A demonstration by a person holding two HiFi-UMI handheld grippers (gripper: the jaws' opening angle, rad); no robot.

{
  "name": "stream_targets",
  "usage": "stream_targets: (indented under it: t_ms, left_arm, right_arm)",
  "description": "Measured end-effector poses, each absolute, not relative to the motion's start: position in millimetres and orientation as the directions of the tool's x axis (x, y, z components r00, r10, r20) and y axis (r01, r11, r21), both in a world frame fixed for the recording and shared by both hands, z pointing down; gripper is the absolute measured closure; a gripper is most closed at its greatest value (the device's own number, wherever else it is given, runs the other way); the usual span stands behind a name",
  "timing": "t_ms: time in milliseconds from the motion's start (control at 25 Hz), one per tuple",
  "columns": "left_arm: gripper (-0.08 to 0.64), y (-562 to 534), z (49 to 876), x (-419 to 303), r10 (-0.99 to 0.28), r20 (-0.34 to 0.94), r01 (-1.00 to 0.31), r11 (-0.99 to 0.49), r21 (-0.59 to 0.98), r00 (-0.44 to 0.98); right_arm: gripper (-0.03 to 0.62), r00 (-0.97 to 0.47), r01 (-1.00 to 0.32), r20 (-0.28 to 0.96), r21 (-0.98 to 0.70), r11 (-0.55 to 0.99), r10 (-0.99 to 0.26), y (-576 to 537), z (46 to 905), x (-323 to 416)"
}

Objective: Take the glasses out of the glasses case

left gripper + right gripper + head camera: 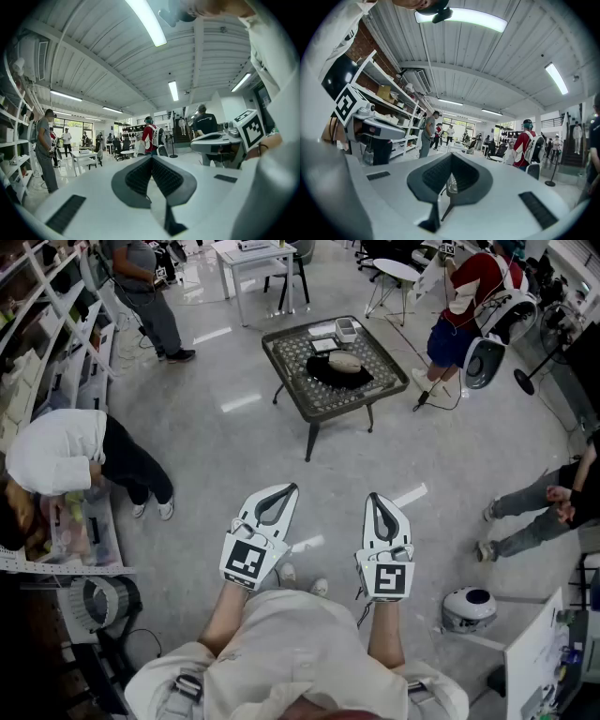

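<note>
Large open-plan robotics lab or workshop hall, not a home.

- Glossy pale grey floor (244,427), wide and reflective.
- White ribbed metal ceiling (117,51) with long strip lights (149,21); industrial build.
- Tall white open shelving racks (401,112) along one wall, loaded with boxes.
- White desks (248,259) and black office chairs (123,145) farther back.
- Low square dark metal table with a lattice top (323,367) stands alone mid-floor.
- Several people about; one person in a red top (473,296) carries a white backpack rig.
- Big windows (457,126) at the far end.
</note>
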State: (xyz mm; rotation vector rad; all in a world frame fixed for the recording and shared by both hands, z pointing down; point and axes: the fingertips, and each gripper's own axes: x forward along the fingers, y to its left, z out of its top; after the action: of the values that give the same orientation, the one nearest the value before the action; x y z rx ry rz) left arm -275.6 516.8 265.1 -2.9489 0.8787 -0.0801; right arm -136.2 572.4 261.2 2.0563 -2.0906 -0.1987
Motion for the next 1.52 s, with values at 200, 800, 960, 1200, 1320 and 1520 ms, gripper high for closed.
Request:
stream_targets:
  t_ms: [200, 800, 960, 1200, 1320, 1520]
  left_arm:
    - [0.548, 521.6, 268.6, -279.9, -0.560, 0.039, -0.556, -0.828, -0.075, 0.828]
    - [0.548, 486.1, 286.1, -283.1, -0.523, 0.042, -0.519, -0.851, -0.074, 0.851]
    - [0.548, 464.9, 292.7, -282.1, -0.533, 0.045, -0.530, -0.846, -0.063, 0.845]
    - [0.548, 425.7, 302.5, -260.6, -0.547, 0.056, -0.543, -0.837, -0.067, 0.835]
    - [0.548, 397.9, 307.1, -241.2, -0.551, 0.070, -0.547, -0.835, -0.067, 0.832]
    - [0.548, 347.4, 309.9, -198.4, -0.558, 0.091, -0.554, -0.830, -0.073, 0.825]
  right_arm:
    - [0.586, -0.031, -0.977, 0.027, 0.212, 0.036, -0.999, 577.2, 261.4, -142.9]
    - [0.586, -0.042, -0.975, 0.025, 0.218, 0.047, -0.999, 536.5, 274.2, -169.3]
    - [0.586, -0.054, -0.976, 0.019, 0.209, 0.057, -0.998, 514.2, 279.7, -166.1]
    - [0.586, -0.073, -0.979, 0.025, 0.189, 0.077, -0.997, 474.5, 291.8, -146.0]
    - [0.586, -0.079, -0.979, 0.013, 0.185, 0.080, -0.997, 446.3, 294.0, -125.4]
    - [0.586, -0.098, -0.975, 0.035, 0.194, 0.103, -0.995, 397.4, 292.4, -81.1]
